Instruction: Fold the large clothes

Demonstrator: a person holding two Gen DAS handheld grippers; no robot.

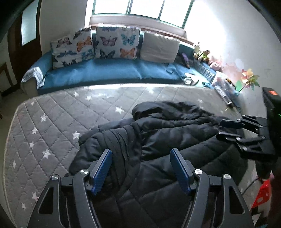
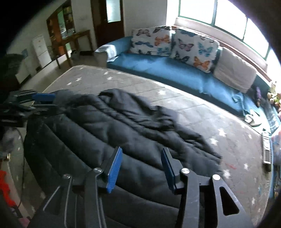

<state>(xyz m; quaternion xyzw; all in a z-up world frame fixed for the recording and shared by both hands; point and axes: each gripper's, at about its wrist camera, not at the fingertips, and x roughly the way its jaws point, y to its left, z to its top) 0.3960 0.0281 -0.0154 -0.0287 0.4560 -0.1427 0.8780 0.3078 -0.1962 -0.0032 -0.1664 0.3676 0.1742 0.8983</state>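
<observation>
Black and puffy, the quilted coat point(image 1: 166, 140) lies crumpled on the grey mattress point(image 1: 43, 126), which is stitched in diamonds and dotted with white stars. The coat covers the near middle of the mattress and hangs over its near edge. A rumpled sleeve point(image 1: 123, 140) lies across its left part, in front of the left gripper.

The left gripper point(image 1: 141, 168) hangs just above the coat with its blue-padded jaws spread wide and nothing between them. In the right wrist view it shows at the coat's far left edge, fingers point(image 2: 43, 96) pointing in over the cloth.

The right gripper point(image 2: 140, 166) is likewise wide apart and empty, poised over the near part of the coat point(image 2: 123, 126); whether it touches the fabric cannot be told. From the left wrist view its black fingers point(image 1: 230, 123) reach in from the right over the coat's right side.

Beyond the mattress stands a blue sofa point(image 1: 105, 71) with two butterfly cushions point(image 1: 116, 43) and a plain pale cushion point(image 1: 158, 47) under a bright window point(image 1: 140, 8). Soft toys point(image 1: 202, 54) sit at the sofa's right end.
</observation>
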